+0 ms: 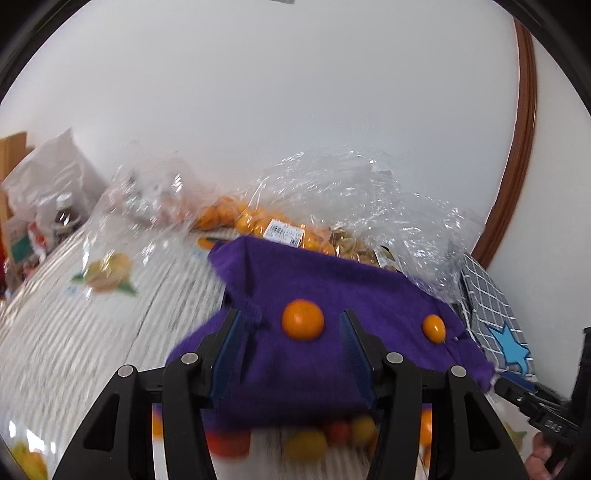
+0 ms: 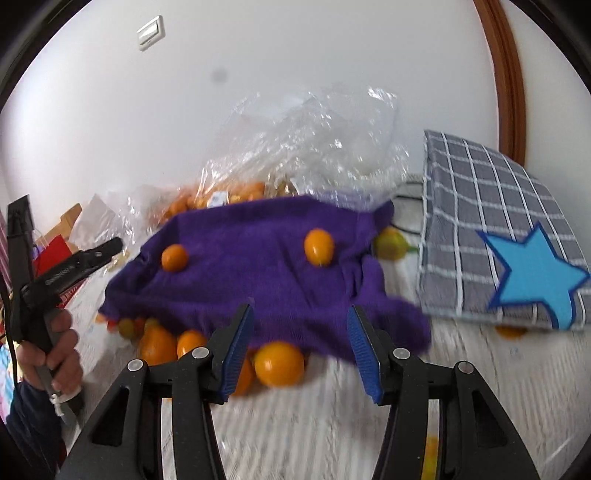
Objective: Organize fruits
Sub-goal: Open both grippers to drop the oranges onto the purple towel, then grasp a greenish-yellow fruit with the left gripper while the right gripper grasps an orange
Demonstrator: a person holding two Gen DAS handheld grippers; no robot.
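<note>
**Inspector A:** In the left wrist view, the left gripper [image 1: 291, 332] stood released, its blue-padded fingers [image 1: 229, 347] spread wide either side of a round orange fruit [image 1: 303, 319] that lay on a purple cloth [image 1: 332, 295] at mid-frame. No contact with the fruit was visible. A smaller oval fruit [image 1: 434, 328] sat on the cloth to the right. More fruit [image 1: 306, 443] showed blurred under the cloth's lower edge. A clear plastic bag [image 1: 332, 195] of orange fruit, bearing a white label [image 1: 284, 230], lay behind the cloth.

**Inspector B:** The right wrist view added a wall switch [image 2: 150, 32] at upper left and the whole of a grey checked cloth [image 2: 480, 206] with a blue star [image 2: 532, 273] at right; the left view caught only its edge. It also showed the person's left hand [image 2: 55, 354] at lower left, fist closed round the handle of the other tool.

**Inspector A:** And the right gripper [image 2: 301, 328]?

**Inspector B:** Released also, fingers apart over the cloth's near edge, empty. A large orange fruit [image 2: 279, 363] lay just below that edge, between the fingers. Two fruits [image 2: 319, 246] rested on the cloth above.
</note>
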